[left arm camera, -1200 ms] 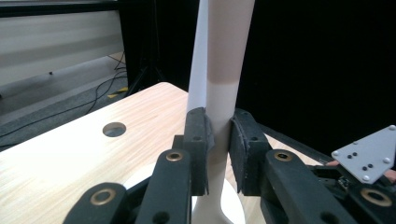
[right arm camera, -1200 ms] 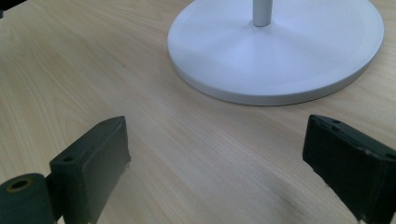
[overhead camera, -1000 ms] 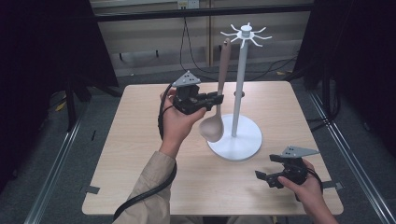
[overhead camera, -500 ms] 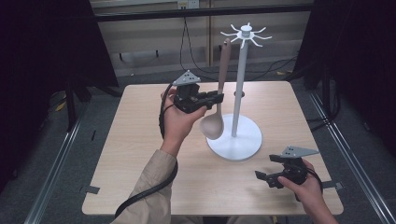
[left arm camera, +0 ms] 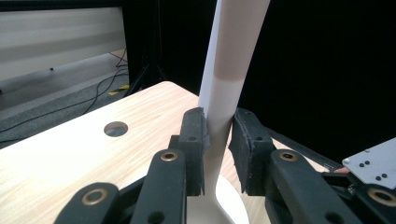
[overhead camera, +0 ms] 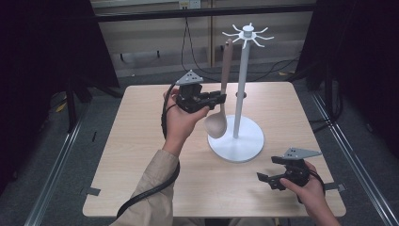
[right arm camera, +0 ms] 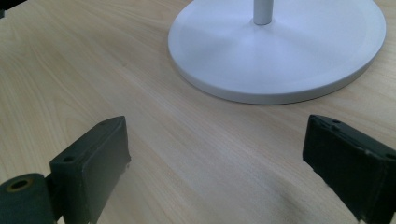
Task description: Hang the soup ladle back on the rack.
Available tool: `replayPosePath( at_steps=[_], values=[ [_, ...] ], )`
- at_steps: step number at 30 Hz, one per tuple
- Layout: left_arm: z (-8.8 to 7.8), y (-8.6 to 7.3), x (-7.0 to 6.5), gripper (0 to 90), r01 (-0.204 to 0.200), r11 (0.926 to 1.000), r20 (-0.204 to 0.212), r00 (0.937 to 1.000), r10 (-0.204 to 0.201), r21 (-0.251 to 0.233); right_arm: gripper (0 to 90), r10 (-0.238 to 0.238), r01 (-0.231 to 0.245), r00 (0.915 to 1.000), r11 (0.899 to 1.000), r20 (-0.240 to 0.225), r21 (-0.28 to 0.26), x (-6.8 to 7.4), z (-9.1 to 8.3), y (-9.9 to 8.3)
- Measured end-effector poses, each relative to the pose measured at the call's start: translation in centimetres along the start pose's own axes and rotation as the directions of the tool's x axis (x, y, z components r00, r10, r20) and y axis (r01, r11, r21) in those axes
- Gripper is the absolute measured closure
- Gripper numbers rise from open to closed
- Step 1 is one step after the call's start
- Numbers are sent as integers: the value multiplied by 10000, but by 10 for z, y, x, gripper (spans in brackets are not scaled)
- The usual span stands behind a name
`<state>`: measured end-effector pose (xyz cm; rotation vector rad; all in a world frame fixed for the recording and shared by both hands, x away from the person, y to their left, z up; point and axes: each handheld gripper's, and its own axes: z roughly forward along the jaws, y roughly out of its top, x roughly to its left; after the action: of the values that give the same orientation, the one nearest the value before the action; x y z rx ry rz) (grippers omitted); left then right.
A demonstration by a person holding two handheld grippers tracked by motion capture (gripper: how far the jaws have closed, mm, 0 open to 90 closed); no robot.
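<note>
L gripper [overhead camera: 217, 100] jaws pinch spoon [overhead camera: 221, 101] handle, hung on rack [overhead camera: 241, 94]; R gripper [overhead camera: 266, 179] wide open, empty, low over table [overhead camera: 141, 141].

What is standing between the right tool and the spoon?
The white stand: its round base sits on the table between the open right tool and the spoon, its pole close beside the spoon. The left tool grips the spoon's handle.

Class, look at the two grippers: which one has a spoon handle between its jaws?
The left gripper, raised beside the white stand: the spoon handle stands between its jaws. The right gripper, low near the table's front edge, is open and empty.
</note>
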<state>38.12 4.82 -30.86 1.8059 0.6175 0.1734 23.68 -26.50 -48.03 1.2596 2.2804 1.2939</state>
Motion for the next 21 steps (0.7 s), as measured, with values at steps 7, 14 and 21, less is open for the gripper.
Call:
replayPosePath(
  at_steps=[7, 14, 21],
  values=[
    [1, -1, 2, 745, -84, 9999, -46, 10000, 84, 85, 70, -29, 29, 10000, 10000, 35, -9, -1, -1, 0],
    [-3, -3, 1, 659, -115, 9999, -146, 9998, 116, 97, 70, -12, 12, 10000, 10000, 22, 14, 0, -1, -1],
    [-12, -12, 1, 489, -352, 9988, -424, 9984, 366, 327, 70, -36, 36, 10000, 10000, 5, 37, 0, -2, -1]
  ],
)
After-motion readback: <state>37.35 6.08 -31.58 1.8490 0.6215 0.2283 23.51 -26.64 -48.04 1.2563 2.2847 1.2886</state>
